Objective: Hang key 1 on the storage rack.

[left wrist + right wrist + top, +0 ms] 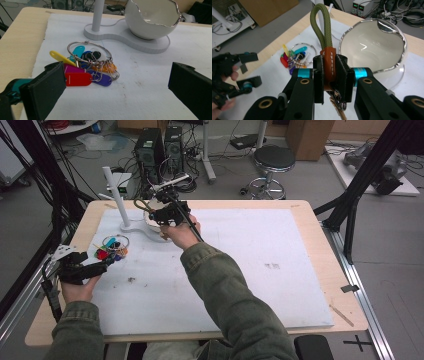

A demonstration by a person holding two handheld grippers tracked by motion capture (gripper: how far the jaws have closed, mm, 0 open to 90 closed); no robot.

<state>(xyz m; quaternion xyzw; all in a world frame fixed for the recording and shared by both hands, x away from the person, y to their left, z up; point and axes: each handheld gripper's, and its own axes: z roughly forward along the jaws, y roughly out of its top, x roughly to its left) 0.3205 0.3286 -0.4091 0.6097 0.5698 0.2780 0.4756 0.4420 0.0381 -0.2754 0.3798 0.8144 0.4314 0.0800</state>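
My right gripper is shut on the brown leather sleeve of a keychain, whose olive cord loop stands up past the jaws. Keys hang below it. In the high view this gripper is above the white bowl, with the loop pointing left. A steel ring of coloured key tags lies on the white mat. My left gripper is open just short of it, with nothing between its jaws. From above, that gripper sits at the mat's left edge beside the tags.
A white stand has a flat base, an upright post and a jagged-rimmed bowl. The mat covers most of the wooden table. A stool and computers stand on the floor beyond.
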